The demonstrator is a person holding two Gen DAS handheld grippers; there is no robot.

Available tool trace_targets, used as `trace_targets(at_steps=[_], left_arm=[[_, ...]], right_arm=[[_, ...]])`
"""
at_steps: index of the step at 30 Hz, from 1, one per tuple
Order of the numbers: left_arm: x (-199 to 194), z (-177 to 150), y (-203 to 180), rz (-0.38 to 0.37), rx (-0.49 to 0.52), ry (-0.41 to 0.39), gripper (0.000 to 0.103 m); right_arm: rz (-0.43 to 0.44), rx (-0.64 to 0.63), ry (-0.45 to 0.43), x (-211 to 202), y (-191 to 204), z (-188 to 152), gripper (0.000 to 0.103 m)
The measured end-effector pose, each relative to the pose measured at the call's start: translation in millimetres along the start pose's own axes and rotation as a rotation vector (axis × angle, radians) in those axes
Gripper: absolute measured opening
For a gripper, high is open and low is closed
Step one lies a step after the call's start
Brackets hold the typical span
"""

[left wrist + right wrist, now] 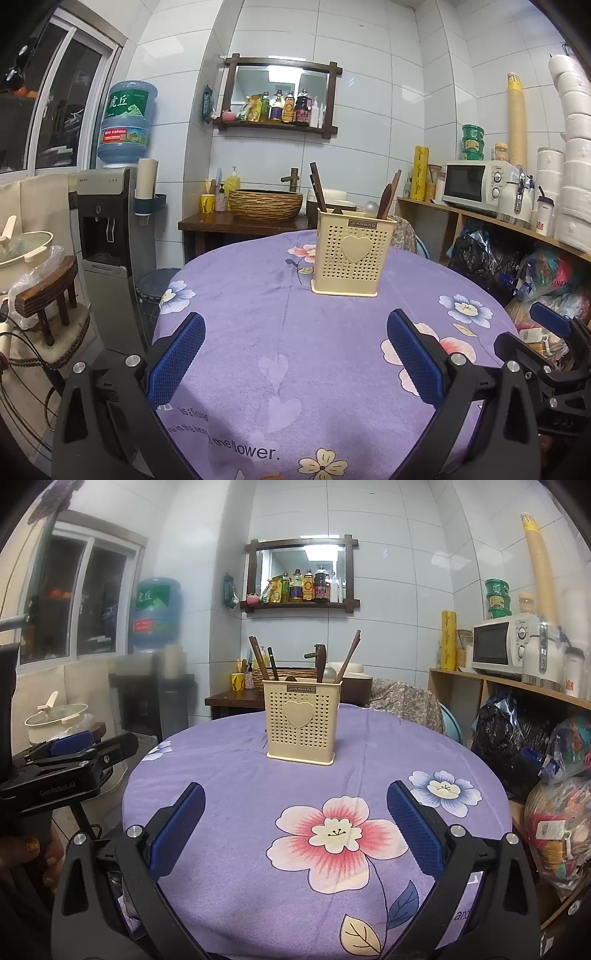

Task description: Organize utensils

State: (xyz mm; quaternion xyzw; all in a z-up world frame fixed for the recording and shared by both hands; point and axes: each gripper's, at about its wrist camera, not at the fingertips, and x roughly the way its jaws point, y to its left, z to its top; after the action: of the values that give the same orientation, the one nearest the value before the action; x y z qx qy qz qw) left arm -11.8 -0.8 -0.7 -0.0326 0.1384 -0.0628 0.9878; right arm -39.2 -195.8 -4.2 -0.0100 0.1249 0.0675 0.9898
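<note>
A cream perforated utensil holder (349, 254) with a heart on its front stands upright on the round table with the purple flowered cloth (258, 332); it also shows in the right wrist view (302, 723). Dark wooden utensils (318, 192) and chopsticks (349, 655) stand in it. My left gripper (295, 354) is open and empty, held above the cloth short of the holder. My right gripper (295, 830) is open and empty, also short of the holder. The left gripper shows at the left edge of the right wrist view (74, 755).
A water dispenser (110, 240) stands left of the table. A side table with a woven basin (265, 205) is behind. A shelf with a microwave (476, 184), bottles and bags (517, 746) runs along the right. A pot (55, 720) sits on a stool at left.
</note>
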Motion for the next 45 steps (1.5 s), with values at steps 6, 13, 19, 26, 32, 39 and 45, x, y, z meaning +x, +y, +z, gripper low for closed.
trace_targets(at_steps=[6,13,19,26,32,39,45], left_arm=[[-1.0,0.9,-0.9,-0.004,0.000,-0.005,0.098],[-1.2,1.1,-1.2,0.005,0.000,-0.002,0.098],[-0.5,0.2,-2.3,0.008,0.004,0.001,0.098],[-1.0,1.4,-2.7,0.011,0.008,-0.010,0.098],[2.0,1.2,-1.1,0.018,-0.009,0.012,0.098],[2.0,1.3,-2.6,0.025,-0.001,0.014,0.098],[2.4,1.6,-2.7,0.024,0.000,0.015,0.098]], right_arm=[[0.001,0.000,0.001,-1.2,0.9,0.4,0.097],[-0.002,-0.004,-0.002,-1.8,1.5,0.8,0.097],[0.002,-0.002,0.003,-1.3,2.0,0.5,0.097],[0.000,-0.002,0.003,-2.0,1.8,0.0,0.097],[0.000,-0.003,0.003,-2.2,1.7,0.0,0.097],[0.000,-0.003,0.004,-2.6,1.5,-0.4,0.097],[0.001,-0.003,0.006,-2.4,1.2,-0.7,0.097]])
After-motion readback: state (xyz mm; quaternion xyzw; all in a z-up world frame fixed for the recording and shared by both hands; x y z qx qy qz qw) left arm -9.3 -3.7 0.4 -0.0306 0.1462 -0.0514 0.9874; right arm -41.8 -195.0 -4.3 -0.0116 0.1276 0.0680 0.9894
